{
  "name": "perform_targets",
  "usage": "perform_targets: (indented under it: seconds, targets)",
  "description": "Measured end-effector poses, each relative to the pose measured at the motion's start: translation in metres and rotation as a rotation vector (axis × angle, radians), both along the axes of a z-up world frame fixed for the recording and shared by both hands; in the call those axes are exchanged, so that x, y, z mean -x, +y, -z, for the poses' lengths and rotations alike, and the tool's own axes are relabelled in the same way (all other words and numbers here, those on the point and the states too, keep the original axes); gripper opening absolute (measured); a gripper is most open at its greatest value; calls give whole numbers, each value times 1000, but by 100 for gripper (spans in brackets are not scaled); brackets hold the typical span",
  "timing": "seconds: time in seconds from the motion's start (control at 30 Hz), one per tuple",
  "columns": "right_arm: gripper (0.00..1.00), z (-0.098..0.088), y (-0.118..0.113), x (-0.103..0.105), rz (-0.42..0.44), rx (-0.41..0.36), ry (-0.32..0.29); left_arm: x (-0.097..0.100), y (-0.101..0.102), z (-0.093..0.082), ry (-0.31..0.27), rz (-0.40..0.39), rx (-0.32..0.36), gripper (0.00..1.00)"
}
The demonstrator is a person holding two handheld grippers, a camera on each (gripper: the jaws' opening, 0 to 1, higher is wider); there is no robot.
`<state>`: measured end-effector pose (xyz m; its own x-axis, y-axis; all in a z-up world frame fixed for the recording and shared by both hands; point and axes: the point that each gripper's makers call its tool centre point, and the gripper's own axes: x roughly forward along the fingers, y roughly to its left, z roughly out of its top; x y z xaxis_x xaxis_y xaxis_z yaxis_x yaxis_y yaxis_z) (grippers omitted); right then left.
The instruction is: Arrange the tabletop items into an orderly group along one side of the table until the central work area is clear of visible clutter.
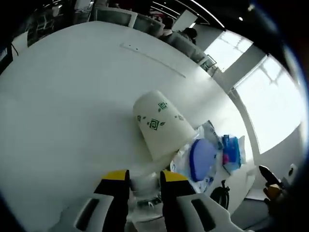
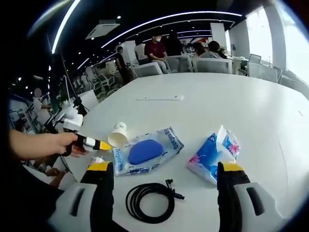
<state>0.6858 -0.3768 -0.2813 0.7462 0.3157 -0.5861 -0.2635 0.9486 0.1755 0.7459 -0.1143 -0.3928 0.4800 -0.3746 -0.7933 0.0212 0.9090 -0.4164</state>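
We are in an open-plan office. At twelve o'clock in the right gripper view, people (image 2: 155, 47) sit at grey office chairs (image 2: 179, 63) beyond our large white counter (image 2: 227, 101). Curved strip lights (image 2: 159, 20) run across a dark ceiling with a ceiling air-conditioning vent (image 2: 102, 30) at eleven o'clock, and tall bright windows (image 1: 270, 106) fill three o'clock in the left gripper view.

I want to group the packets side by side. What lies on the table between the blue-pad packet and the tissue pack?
Right gripper view: between the blue-pad packet and the tissue pack the white table is bare.
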Motion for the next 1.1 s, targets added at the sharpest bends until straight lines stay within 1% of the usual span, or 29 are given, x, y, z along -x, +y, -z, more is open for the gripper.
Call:
perform_targets:
  seconds: [0.13,0.23,0.37,0.53,0.67,0.7,0.77,0.83,0.87,0.93,0.97,1.0,1.07,1.1]
  targets:
    - [85,-1,0,1,2,1,0,4,0,-3,10,1,22,22]
    - [85,-1,0,1,6,1,-2,6,1,-10,-5,-7,38,22]
    - [85,-2,-1,0,8,1,-6,8,3,-22,-43,-11,51,21]
    - [85,-3,0,-1,6,3,-10,8,6,-40,-101,-18,53,21]
    - [85,-2,2,-2,1,4,-12,6,7,-56,-158,-16,54,21]
    - [85,-2,3,-1,0,3,-11,5,7,-62,-182,-14,48,21]
    - [85,-3,4,-1,0,0,-13,3,7,-70,-211,-11,41,21]
    - [85,-3,6,-1,-3,-1,-14,1,4,-81,-253,9,31,20]
    - [85,-2,6,-1,-4,-1,-14,1,3,-85,-262,11,33,20]
    - [85,-2,8,-1,-7,-2,-14,0,0,-94,-283,3,58,19]
    - [85,-3,9,-1,-8,-2,-16,-1,3,-98,-315,39,3,19]
    - [85,-3,9,-1,-8,-3,-17,0,-1,-100,-316,41,12,19]
    - [85,-3,9,-1,-7,-5,-19,0,-3,-106,-344,77,-18,19]
    - [85,-3,9,-1,-8,-5,-21,1,-5,-107,-345,78,-13,19]
